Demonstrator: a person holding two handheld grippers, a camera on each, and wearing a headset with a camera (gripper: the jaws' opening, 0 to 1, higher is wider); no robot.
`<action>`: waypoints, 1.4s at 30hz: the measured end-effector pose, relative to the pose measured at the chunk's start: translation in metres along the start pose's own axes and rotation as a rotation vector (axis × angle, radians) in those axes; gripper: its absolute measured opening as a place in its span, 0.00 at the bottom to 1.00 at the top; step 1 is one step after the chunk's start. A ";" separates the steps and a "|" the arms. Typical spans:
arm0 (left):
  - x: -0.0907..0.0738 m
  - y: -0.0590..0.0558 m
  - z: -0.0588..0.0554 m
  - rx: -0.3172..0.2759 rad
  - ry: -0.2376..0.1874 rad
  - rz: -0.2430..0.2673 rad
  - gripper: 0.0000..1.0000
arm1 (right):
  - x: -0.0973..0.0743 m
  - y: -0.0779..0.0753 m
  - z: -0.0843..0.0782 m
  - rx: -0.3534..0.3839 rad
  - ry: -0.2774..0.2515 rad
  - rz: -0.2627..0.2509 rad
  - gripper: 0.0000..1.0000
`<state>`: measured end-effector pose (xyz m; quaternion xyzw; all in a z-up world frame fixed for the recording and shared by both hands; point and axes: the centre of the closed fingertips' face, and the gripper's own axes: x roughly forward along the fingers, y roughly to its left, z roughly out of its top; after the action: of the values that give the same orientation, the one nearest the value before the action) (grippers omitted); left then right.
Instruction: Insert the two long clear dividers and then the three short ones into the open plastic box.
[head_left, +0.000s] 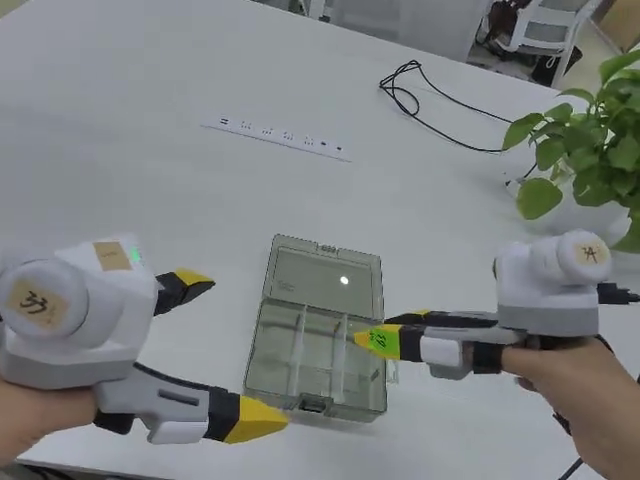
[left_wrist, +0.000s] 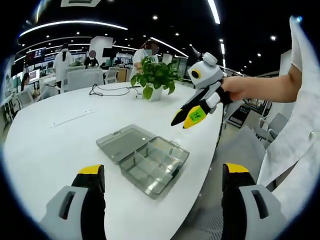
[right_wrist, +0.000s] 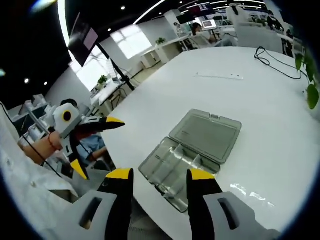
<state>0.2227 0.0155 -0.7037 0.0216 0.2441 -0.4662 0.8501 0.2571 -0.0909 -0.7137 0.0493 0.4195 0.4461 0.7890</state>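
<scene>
- Jaws of the left gripper (head_left: 222, 348) stand wide apart and hold nothing; they hang at the near left of the box, clear of it.
- Jaws of the right gripper (head_left: 374, 330) are parted only a little, with nothing between them.
- The open plastic box (head_left: 290, 395) lies near the front edge of a wide white counter (head_left: 120, 150). Its lid (head_left: 326, 275) is folded flat on the far side, and clear dividers (head_left: 300, 347) stand upright in the base. How many there are cannot be told.
- The room is an open office with ceiling light strips (left_wrist: 75, 22), and a chair (head_left: 545, 30) stands beyond the counter's far edge.
- The right gripper view adds bright windows (right_wrist: 131, 42) and a dark screen (right_wrist: 84, 36) hung high. It also shows the left gripper off the counter's near edge.
- The left gripper view shows people (left_wrist: 63, 61) standing far behind the counter, and the person's forearm and white sleeve (left_wrist: 295, 135) at its right. It also shows the right gripper raised clear above the counter, which the head view does not make plain.
- Farther back on the counter lie a white power strip (head_left: 275, 137) and a looped black cable (head_left: 420, 95). A leafy potted plant (head_left: 590, 140) stands at the far right.
- From the head view, the right gripper's yellow tip covers part of the base's right side, so the compartments there are partly hidden.
</scene>
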 end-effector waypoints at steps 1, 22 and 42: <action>0.000 0.000 -0.001 -0.001 0.002 0.002 1.00 | -0.003 -0.002 -0.002 -0.050 0.011 0.005 0.45; 0.000 0.016 -0.009 -0.025 0.034 -0.055 1.00 | -0.015 -0.078 -0.047 -0.498 0.288 -0.045 0.58; 0.019 0.024 -0.004 -0.059 0.025 -0.090 1.00 | 0.013 -0.141 -0.090 -0.745 0.553 -0.053 0.46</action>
<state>0.2489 0.0151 -0.7207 -0.0087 0.2692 -0.4960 0.8255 0.2902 -0.1918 -0.8428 -0.3689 0.4263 0.5423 0.6229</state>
